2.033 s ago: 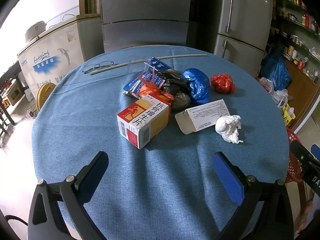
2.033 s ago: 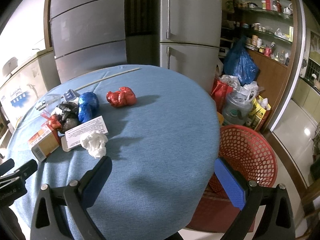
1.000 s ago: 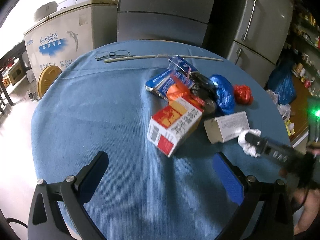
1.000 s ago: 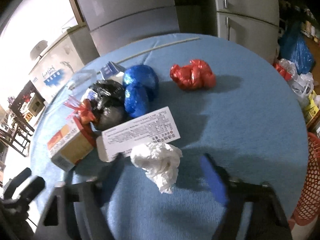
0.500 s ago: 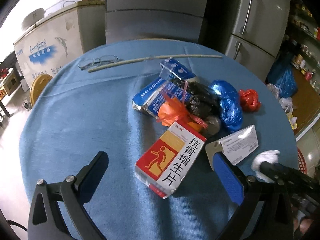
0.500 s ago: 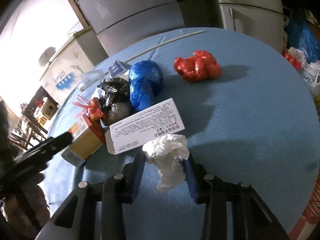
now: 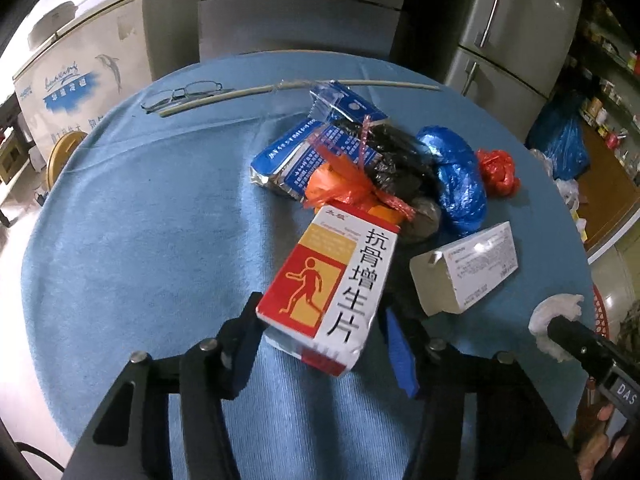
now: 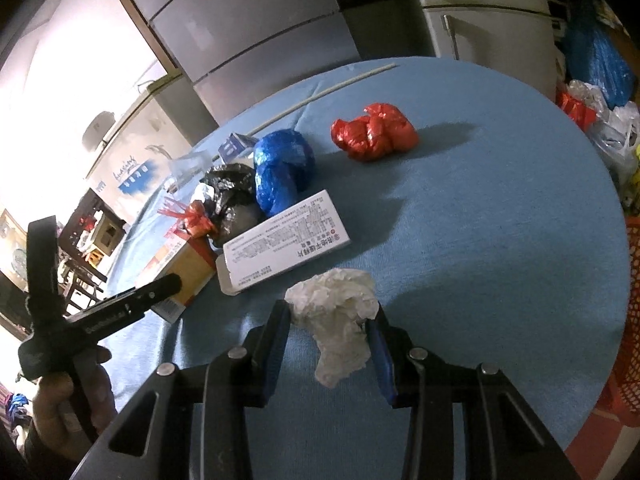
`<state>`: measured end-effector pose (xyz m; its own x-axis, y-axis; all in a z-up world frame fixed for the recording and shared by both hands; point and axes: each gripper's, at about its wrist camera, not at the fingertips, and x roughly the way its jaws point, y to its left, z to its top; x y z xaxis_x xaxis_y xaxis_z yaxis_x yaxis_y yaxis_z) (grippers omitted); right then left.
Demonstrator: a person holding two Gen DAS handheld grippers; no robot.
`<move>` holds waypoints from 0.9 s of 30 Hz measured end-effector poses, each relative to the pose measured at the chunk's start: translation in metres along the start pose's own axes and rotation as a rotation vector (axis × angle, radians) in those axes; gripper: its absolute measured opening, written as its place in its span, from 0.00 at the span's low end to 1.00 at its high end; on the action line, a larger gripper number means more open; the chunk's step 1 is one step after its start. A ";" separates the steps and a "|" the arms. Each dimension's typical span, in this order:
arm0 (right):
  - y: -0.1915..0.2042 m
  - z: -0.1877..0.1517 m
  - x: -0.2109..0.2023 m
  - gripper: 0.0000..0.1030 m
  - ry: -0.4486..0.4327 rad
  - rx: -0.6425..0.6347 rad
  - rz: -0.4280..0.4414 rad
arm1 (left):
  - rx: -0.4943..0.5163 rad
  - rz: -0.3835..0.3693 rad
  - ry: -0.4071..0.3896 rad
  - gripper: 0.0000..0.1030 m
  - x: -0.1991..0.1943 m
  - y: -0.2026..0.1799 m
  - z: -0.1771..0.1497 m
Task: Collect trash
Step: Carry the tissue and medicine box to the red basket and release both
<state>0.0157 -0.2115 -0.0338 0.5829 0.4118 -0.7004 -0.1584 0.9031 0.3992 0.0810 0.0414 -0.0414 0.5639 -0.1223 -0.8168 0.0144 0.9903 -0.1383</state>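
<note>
Red-and-white medicine box (image 7: 334, 286) printed 抗骨增生片, right gripper body (image 7: 596, 358) marked DAS

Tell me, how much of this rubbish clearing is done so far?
Nothing looks binned yet. In hand: the left tongs grip the red-and-white box, and the right tongs pinch the white tissue wad. Still on the blue table: the white carton, blue bag, red bag, black bag and blue packets. The red basket waits beside the table.
</note>
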 end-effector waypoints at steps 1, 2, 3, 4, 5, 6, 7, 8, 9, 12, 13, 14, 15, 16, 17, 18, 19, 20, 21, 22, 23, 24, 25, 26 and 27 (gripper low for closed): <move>-0.002 -0.001 -0.002 0.41 -0.006 0.005 0.000 | -0.007 -0.005 -0.008 0.55 -0.004 0.000 -0.002; -0.004 -0.002 -0.005 0.41 -0.010 0.009 -0.003 | -0.010 -0.009 -0.019 0.55 -0.009 -0.001 -0.004; -0.007 -0.003 -0.007 0.41 -0.011 0.014 -0.003 | -0.010 -0.008 -0.023 0.54 -0.013 -0.004 -0.007; -0.010 -0.003 -0.008 0.41 -0.012 0.023 -0.002 | -0.004 -0.006 -0.032 0.54 -0.018 -0.007 -0.009; -0.012 -0.003 -0.009 0.41 -0.013 0.026 -0.004 | 0.005 -0.005 -0.043 0.54 -0.023 -0.010 -0.011; -0.014 -0.003 -0.010 0.41 -0.014 0.031 -0.004 | 0.010 -0.003 -0.046 0.54 -0.026 -0.013 -0.011; -0.017 -0.003 -0.012 0.41 -0.017 0.039 -0.002 | 0.015 -0.003 -0.053 0.54 -0.030 -0.017 -0.012; -0.019 -0.003 -0.013 0.41 -0.021 0.044 -0.002 | 0.018 -0.008 -0.059 0.54 -0.034 -0.020 -0.012; -0.021 -0.003 -0.016 0.41 -0.026 0.049 -0.002 | 0.024 -0.016 -0.069 0.54 -0.040 -0.025 -0.013; -0.030 -0.004 -0.027 0.41 -0.049 0.075 -0.001 | 0.049 -0.037 -0.084 0.54 -0.050 -0.040 -0.011; -0.035 -0.004 -0.032 0.41 -0.059 0.086 -0.005 | 0.064 -0.047 -0.088 0.54 -0.053 -0.048 -0.009; -0.039 -0.004 -0.035 0.41 -0.066 0.094 -0.007 | 0.080 -0.059 -0.092 0.54 -0.054 -0.057 -0.007; -0.044 -0.004 -0.040 0.41 -0.075 0.103 -0.013 | 0.090 -0.068 -0.093 0.54 -0.055 -0.063 -0.007; -0.052 -0.005 -0.047 0.41 -0.089 0.120 -0.023 | 0.110 -0.086 -0.094 0.54 -0.057 -0.075 -0.006; -0.057 -0.006 -0.052 0.41 -0.098 0.130 -0.029 | 0.132 -0.103 -0.096 0.54 -0.057 -0.086 -0.005; -0.067 -0.006 -0.060 0.41 -0.112 0.147 -0.045 | 0.154 -0.118 -0.097 0.54 -0.058 -0.098 -0.004; -0.077 -0.007 -0.067 0.41 -0.126 0.163 -0.061 | 0.172 -0.132 -0.096 0.54 -0.057 -0.108 -0.004; -0.085 -0.008 -0.072 0.41 -0.136 0.176 -0.075 | 0.189 -0.147 -0.095 0.54 -0.057 -0.117 -0.004; -0.094 -0.009 -0.078 0.41 -0.147 0.192 -0.091 | 0.210 -0.166 -0.095 0.54 -0.057 -0.130 -0.003; -0.108 -0.010 -0.086 0.41 -0.160 0.215 -0.117 | 0.224 -0.184 -0.093 0.54 -0.058 -0.140 -0.003; -0.118 -0.011 -0.092 0.41 -0.169 0.230 -0.135 | 0.240 -0.206 -0.088 0.54 -0.057 -0.152 -0.003; -0.128 -0.013 -0.097 0.41 -0.176 0.246 -0.155 | 0.250 -0.217 -0.087 0.54 -0.058 -0.161 -0.003; -0.143 -0.014 -0.104 0.41 -0.184 0.271 -0.183 | 0.266 -0.229 -0.088 0.54 -0.058 -0.172 -0.003; -0.153 -0.016 -0.107 0.41 -0.187 0.286 -0.201 | 0.279 -0.240 -0.087 0.54 -0.058 -0.181 -0.003; -0.163 -0.017 -0.111 0.41 -0.191 0.301 -0.221 | 0.291 -0.256 -0.083 0.54 -0.058 -0.191 -0.002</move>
<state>-0.0368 -0.4025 -0.0310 0.7187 0.1570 -0.6774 0.2101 0.8796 0.4268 0.0438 -0.1408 0.0307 0.5766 -0.3739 -0.7264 0.3901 0.9072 -0.1573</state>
